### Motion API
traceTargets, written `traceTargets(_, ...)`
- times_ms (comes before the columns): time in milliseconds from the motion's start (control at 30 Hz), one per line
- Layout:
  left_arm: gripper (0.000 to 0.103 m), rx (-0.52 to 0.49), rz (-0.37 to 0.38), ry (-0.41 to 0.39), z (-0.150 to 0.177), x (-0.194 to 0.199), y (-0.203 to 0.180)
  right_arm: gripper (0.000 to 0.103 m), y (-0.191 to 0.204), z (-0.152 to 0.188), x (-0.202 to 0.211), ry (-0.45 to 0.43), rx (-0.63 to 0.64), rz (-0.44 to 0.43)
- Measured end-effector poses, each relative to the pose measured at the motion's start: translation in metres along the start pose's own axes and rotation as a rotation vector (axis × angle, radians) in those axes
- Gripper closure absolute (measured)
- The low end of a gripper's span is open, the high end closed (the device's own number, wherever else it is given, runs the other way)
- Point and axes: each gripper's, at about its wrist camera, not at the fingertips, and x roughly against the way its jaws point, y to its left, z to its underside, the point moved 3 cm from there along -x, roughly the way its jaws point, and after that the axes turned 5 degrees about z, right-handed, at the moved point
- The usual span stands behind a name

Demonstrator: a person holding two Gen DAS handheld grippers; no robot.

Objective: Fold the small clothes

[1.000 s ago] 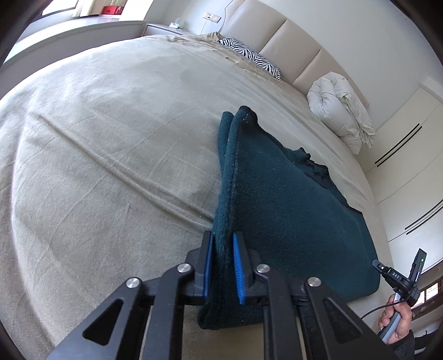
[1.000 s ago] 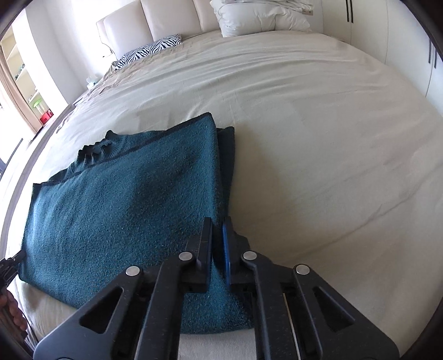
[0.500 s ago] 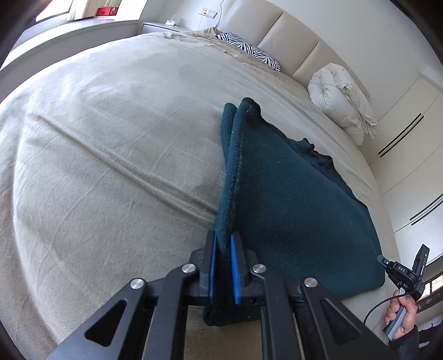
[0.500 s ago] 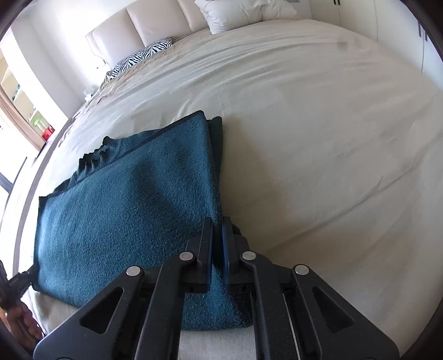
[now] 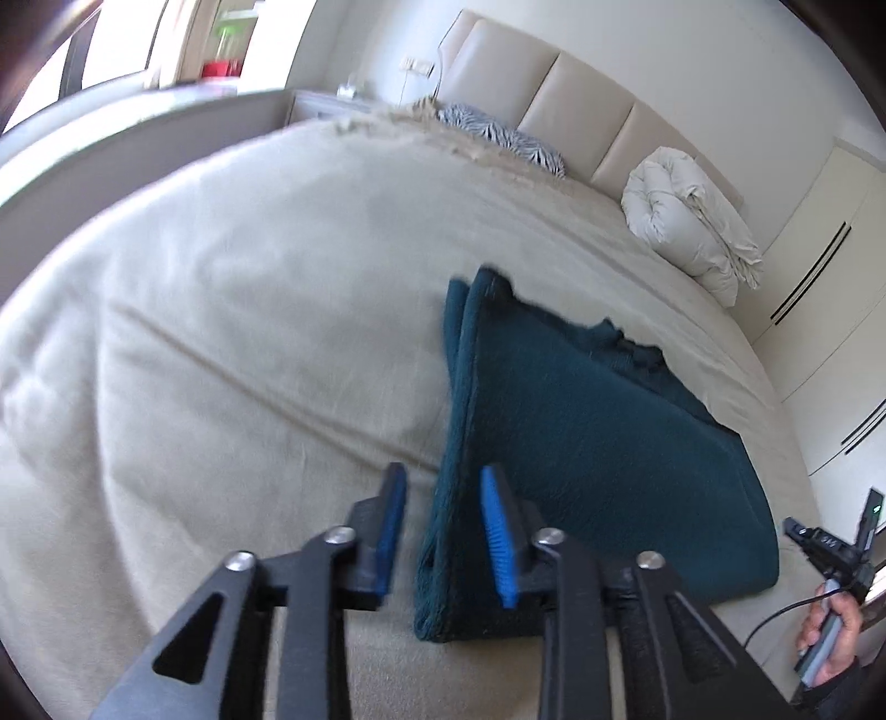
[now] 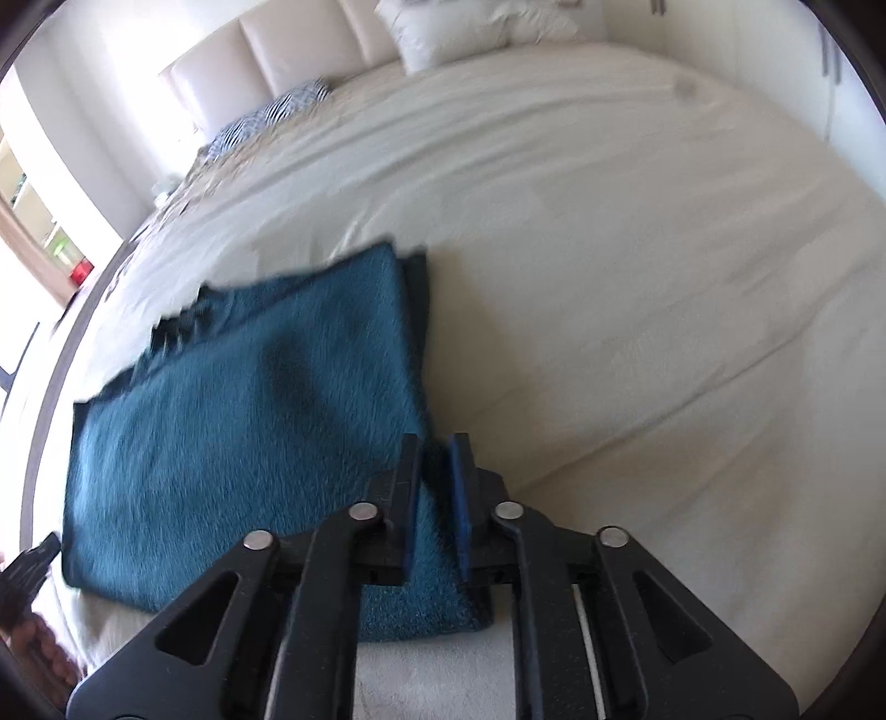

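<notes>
Lying on the bed: a dark teal cloth point(image 5: 598, 443) point(image 6: 238, 415), folded into a flat oblong of at least two layers, on the near part of the beige bed point(image 5: 221, 332) point(image 6: 637, 277).
Left tongs: the left gripper point(image 5: 443, 476) is at the cloth's left near corner. Its blue-padded jaws stand well apart and have just been opening. The cloth's folded edge runs up between them, clear of the left pad and close against the right one.
Right tongs: the right gripper point(image 6: 436, 448) is at the cloth's right near corner. Its jaws stand a narrow gap apart and have just been opening. Teal fabric shows in the gap and lies flat below.
Beyond the cloth, left: a zebra-striped pillow point(image 5: 498, 133) point(image 6: 277, 111) at the padded headboard point(image 5: 576, 105) point(image 6: 310, 44).
Beyond the cloth, right: a rolled white duvet point(image 5: 686, 221) point(image 6: 470, 27), also against the headboard.
Right of the cloth, off the bed: pale cupboard doors point(image 5: 819, 277) with dark slit handles.
Cut off: the person's right hand point(image 5: 830, 626) shows at the edge of the left view, gripping a handle with a cable. The left hand point(image 6: 33, 648) is only a sliver in the corner of the right view.
Hard to make out: both views are blurred, so the cloth's ragged far edge is unclear. The lower layers are hidden but for a strip along one side. A small red thing point(image 5: 221, 69) point(image 6: 82, 271) by the window is too small to tell.
</notes>
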Motion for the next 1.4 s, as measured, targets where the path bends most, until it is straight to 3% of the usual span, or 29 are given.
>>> traceTargets(67,0.043,-0.053,-0.013,-0.025,-0.011,0.003,-0.015,0.091,0.008,-0.009,0.012,-0.030,0.004,-0.026)
traceTargets(167,0.043,-0.138,-0.009,-0.033,-0.028,-0.010,-0.044,0.091,0.039,-0.022,0.021,-0.038,0.024,-0.116)
traceTargets(267,0.042,-0.213,-0.015,-0.017,-0.041,-0.038,-0.071,0.091,0.082,-0.029,0.010,0.016,0.044,-0.253)
traceTargets(333,0.042,-0.248,-0.035,0.008,-0.047,-0.062,-0.085,0.081,0.115,-0.032,-0.005,0.063,0.044,-0.345)
traceTargets(400,0.042,-0.279,-0.077,0.035,-0.051,-0.087,-0.093,0.053,0.142,-0.033,-0.020,0.091,0.046,-0.394)
traceTargets(433,0.042,-0.288,-0.094,0.045,-0.051,-0.097,-0.094,0.047,0.158,-0.033,-0.030,0.106,0.043,-0.423)
traceTargets(567,0.041,-0.301,-0.169,0.137,-0.047,-0.140,-0.084,0.046,0.207,-0.030,-0.072,0.196,0.011,-0.543)
traceTargets(667,0.039,-0.309,-0.174,0.130,-0.043,-0.147,-0.077,0.046,0.230,-0.024,-0.106,0.262,-0.031,-0.600)
traceTargets(733,0.039,-0.323,-0.178,0.126,-0.041,-0.147,-0.078,0.053,0.227,-0.022,-0.126,0.282,-0.067,-0.608)
traceTargets(800,0.039,-0.330,-0.177,0.121,-0.038,-0.148,-0.078,0.070,0.214,-0.027,-0.138,0.276,-0.117,-0.636)
traceTargets(867,0.039,-0.331,-0.177,0.118,-0.036,-0.148,-0.078,0.072,0.194,-0.034,-0.146,0.268,-0.184,-0.659)
traceTargets(933,0.039,-0.334,-0.181,0.115,-0.036,-0.150,-0.077,0.072,0.169,-0.045,-0.149,0.225,-0.242,-0.652)
traceTargets(1200,0.038,-0.336,-0.180,0.112,-0.036,-0.149,-0.078,0.069,0.070,-0.069,-0.144,0.095,-0.445,-0.473)
traceTargets(1300,0.038,-0.338,-0.184,0.108,-0.036,-0.149,-0.079,0.066,0.066,-0.068,-0.126,0.069,-0.450,-0.423)
traceTargets(1400,0.038,-0.337,-0.190,0.106,-0.037,-0.147,-0.082,0.066,0.097,-0.056,-0.108,0.089,-0.389,-0.509)
